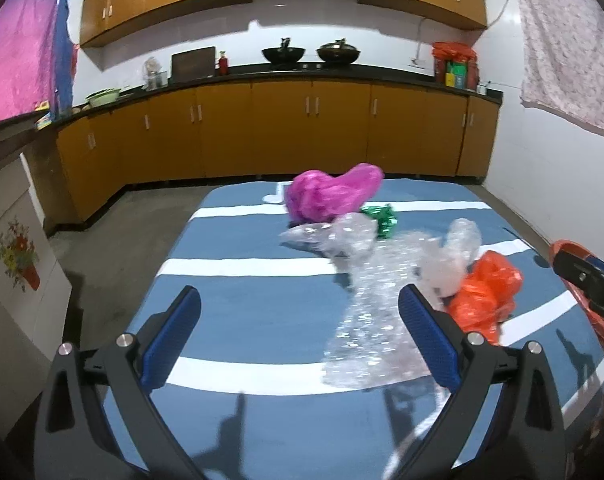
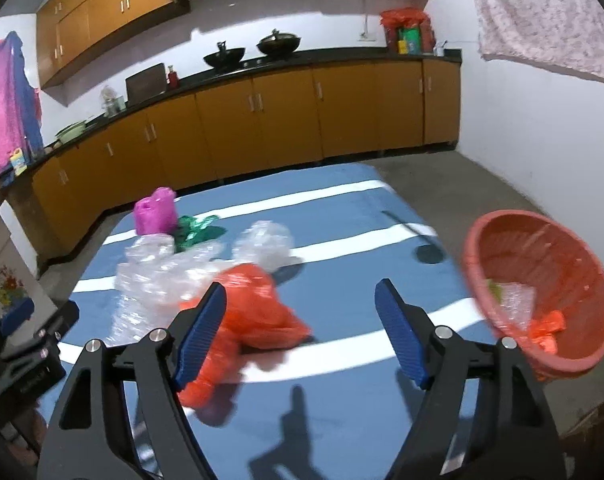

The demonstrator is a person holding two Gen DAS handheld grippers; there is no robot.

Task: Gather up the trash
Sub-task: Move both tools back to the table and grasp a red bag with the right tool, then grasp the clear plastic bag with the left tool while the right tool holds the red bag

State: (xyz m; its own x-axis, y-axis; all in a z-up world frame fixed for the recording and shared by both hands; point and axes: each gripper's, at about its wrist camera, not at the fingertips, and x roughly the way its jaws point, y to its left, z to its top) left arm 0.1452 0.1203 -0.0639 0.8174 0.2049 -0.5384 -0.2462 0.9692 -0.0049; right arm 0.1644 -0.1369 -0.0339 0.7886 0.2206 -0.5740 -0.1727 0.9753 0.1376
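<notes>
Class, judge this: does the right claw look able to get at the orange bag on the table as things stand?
Probably yes. The right claw is open, and the orange bag lies just ahead beside its left finger, uncovered; only the clear plastic wrap touches its far side.

Trash is spread across my blue-and-white striped table [image 1: 238,316]. At the far end sits a crumpled magenta bag [image 1: 330,196], with a green foil scrap [image 1: 382,220] right beside it. Clear bubble wrap [image 1: 370,312] stretches down the middle, touching an orange plastic bag [image 2: 254,312] in a rumpled heap. At the right edge the orange basket [image 2: 542,248] stands tilted, clear and orange scraps inside.
</notes>
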